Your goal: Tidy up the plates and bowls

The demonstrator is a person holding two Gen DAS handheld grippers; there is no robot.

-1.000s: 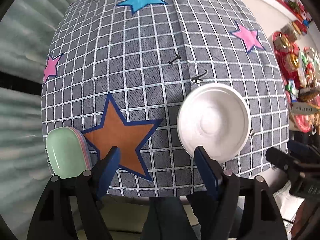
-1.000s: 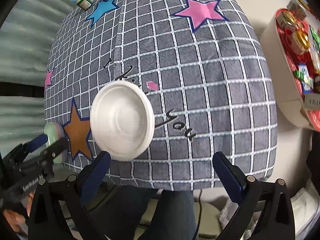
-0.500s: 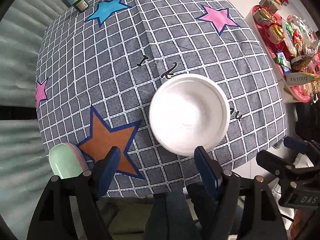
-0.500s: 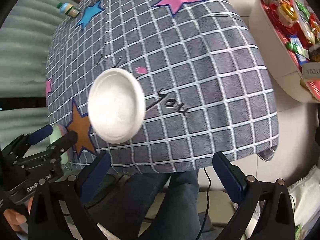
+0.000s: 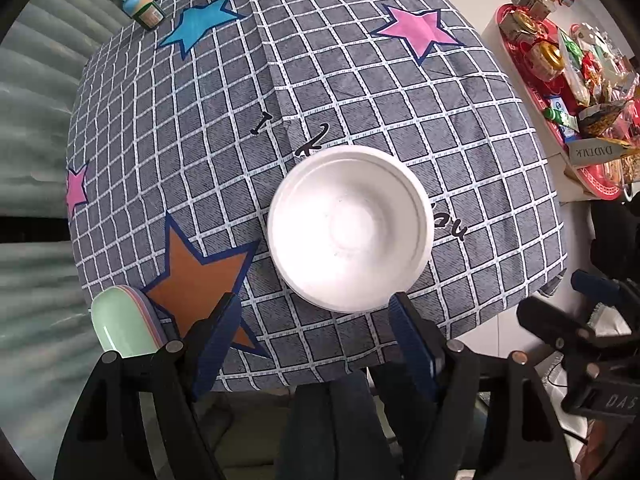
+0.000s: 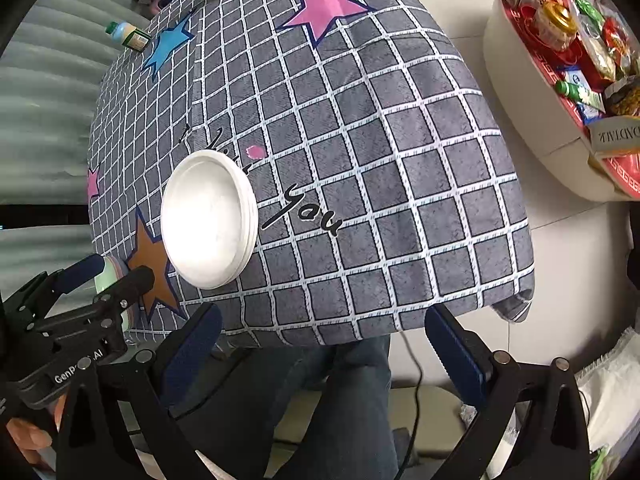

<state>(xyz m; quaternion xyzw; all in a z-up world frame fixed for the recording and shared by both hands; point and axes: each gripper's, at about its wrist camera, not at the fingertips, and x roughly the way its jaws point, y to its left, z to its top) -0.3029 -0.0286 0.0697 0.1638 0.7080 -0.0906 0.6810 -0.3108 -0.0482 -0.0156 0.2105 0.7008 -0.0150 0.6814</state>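
On the checked grey cloth of the bench (image 5: 400, 92), near its front edge, I see a white bowl (image 5: 350, 228) sitting upright with its open mouth facing up. Round as it is, it has no long axis that I can name. From my left gripper (image 5: 316, 332) the bowl lies just ahead of the jaws and between their lines, its near rim close to the right blue pad (image 5: 412, 340) but apart from it. Those jaws stand spread wide, holding nothing.

From my right gripper (image 6: 320, 344) the same white bowl (image 6: 208, 220) lies ahead and to the left, beyond the left pad (image 6: 192, 352); its rim looks layered there, though I cannot tell whether it is a stack. These jaws are also spread wide and empty, hanging past the bench edge above the person's jeans (image 6: 352, 400).

At the front left corner a stack of pastel plates (image 5: 124, 324), mint green on top, rests beside an orange star (image 5: 200, 276) printed on the cloth. A small bottle (image 5: 142, 4) stands at the far left side, and a red tray of packets (image 5: 568, 88) sits on a separate stand to the right.
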